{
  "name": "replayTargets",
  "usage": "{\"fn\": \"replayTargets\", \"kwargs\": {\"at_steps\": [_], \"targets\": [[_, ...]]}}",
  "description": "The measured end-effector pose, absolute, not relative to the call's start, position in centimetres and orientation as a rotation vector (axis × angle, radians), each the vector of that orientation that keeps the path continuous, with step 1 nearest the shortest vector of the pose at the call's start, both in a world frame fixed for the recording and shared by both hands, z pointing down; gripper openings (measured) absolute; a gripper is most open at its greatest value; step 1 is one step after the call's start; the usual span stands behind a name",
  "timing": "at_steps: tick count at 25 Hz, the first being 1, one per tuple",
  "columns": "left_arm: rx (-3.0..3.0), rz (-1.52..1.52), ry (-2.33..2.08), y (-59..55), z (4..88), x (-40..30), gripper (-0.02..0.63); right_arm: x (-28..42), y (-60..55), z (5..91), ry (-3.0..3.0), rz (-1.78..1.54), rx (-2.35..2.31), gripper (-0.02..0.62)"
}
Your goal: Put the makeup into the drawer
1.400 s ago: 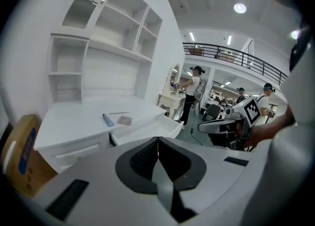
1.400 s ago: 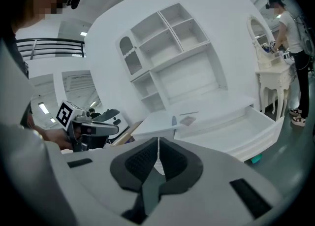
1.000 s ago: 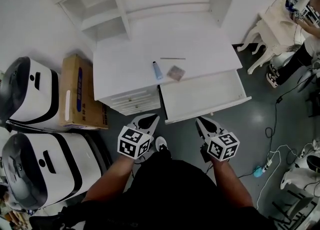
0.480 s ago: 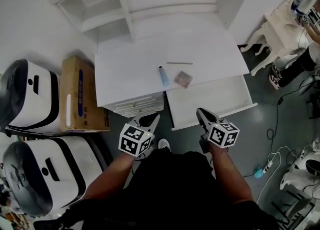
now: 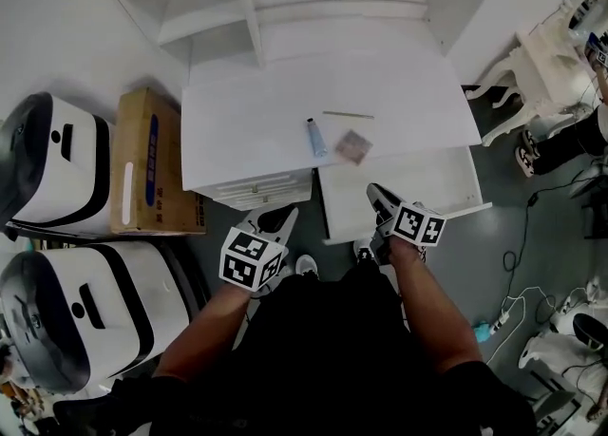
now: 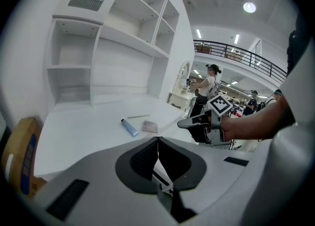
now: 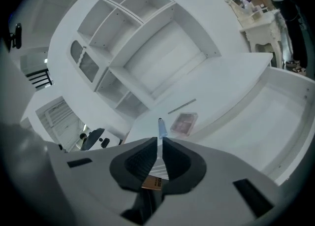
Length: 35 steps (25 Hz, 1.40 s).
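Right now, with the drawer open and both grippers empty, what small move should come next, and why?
Probably open the right gripper and reach forward to the blue tube. Its jaws are shut and empty, the tube lies on the desk just ahead of it beside the pink compact, and the drawer already stands open.

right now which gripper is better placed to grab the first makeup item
Right. The right gripper is at the front edge of the open drawer, pointing at the compact and blue tube just beyond. The left gripper is off to the side, before the closed drawers. Both are shut, empty.
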<state>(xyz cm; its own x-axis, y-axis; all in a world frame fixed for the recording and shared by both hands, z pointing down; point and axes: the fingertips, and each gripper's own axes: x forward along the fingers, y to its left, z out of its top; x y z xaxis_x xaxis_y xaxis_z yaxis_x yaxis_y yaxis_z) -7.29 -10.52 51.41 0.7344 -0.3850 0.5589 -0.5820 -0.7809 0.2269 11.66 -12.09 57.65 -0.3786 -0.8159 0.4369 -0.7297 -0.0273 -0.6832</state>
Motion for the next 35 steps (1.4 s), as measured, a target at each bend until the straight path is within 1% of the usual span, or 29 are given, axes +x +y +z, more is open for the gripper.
{"fn": "replayTargets", "kwargs": {"at_steps": [6,10,13,21,22,30,32,35], "targets": [[2.480,0.682,-0.847,-10.9,51.5,-7.3,0.011,12.4,-14.9,61.6,2.080,-1.557,-1.622,0.032],[2.448,0.672,-0.903,-11.4,51.5,-7.0,0.011,12.9,-16.4,63.9,2.129,-1.598,-1.626,0.039],[2.430,0.678,-0.945,-11.6,51.4,-7.0,0.011,13.1,-17.8,65.4,2.136,-1.644,-1.608,0.089],[2.348,0.698,-1.071,-11.5,51.4,-7.8,0.011,13.3,-19.9,69.1,1.830,-1.843,-1.461,0.185],[2.335,0.703,-1.085,-11.4,51.5,-7.9,0.011,13.2,-20.3,69.3,1.816,-1.851,-1.450,0.189],[2.262,0.720,-1.169,-10.7,51.5,-8.8,0.011,13.1,-21.5,70.1,1.698,-1.887,-1.381,0.185],[2.255,0.720,-1.178,-10.8,51.5,-8.8,0.011,13.0,-21.6,70.0,1.704,-1.886,-1.354,0.170],[2.248,0.716,-1.184,-11.0,51.6,-8.5,0.011,12.9,-21.5,69.6,1.723,-1.884,-1.328,0.125]]}}
